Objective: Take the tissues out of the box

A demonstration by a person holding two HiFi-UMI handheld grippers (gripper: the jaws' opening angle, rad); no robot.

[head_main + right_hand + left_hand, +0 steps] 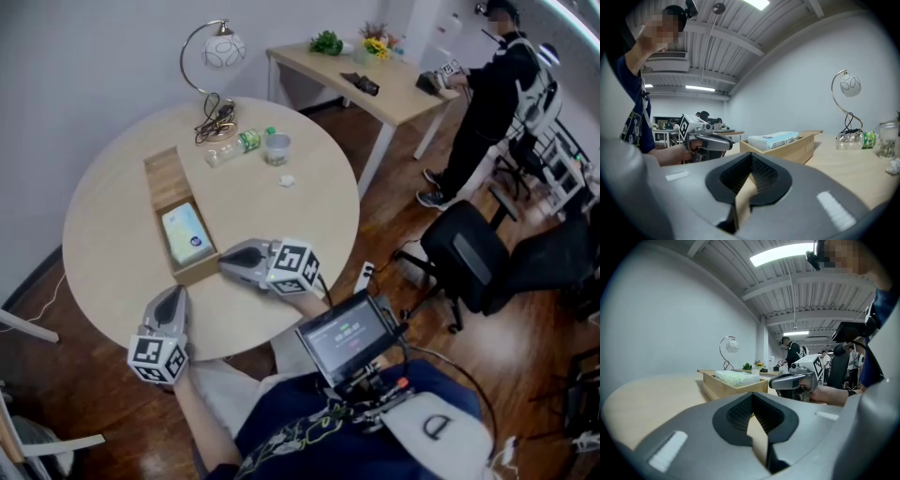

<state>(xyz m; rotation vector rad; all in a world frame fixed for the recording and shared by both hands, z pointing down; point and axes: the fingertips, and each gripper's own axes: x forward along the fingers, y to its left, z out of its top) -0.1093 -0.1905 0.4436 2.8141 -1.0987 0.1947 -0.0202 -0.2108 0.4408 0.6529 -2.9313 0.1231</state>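
The left gripper (172, 294) and right gripper (226, 262) are both pinched shut and empty near the wooden box (165, 180), where the tissue pack (187, 233) lies, its print too small to read.

My left gripper (174, 295) and right gripper (227, 262) are smooth, matt grey plastic. Inside, the 2 hollows between my jaws are black and finely ribbed. The table (112, 234) has a pale wood-look top, smooth with a faint sheen. The box (167, 183) is bare light wood, matt. The tissue pack (187, 233) in it is wrapped in glossy plastic film. The bottle (234, 146) and the cup (277, 148) are clear plastic. The lamp (211, 56) has a shiny metal arc and a glossy white globe.
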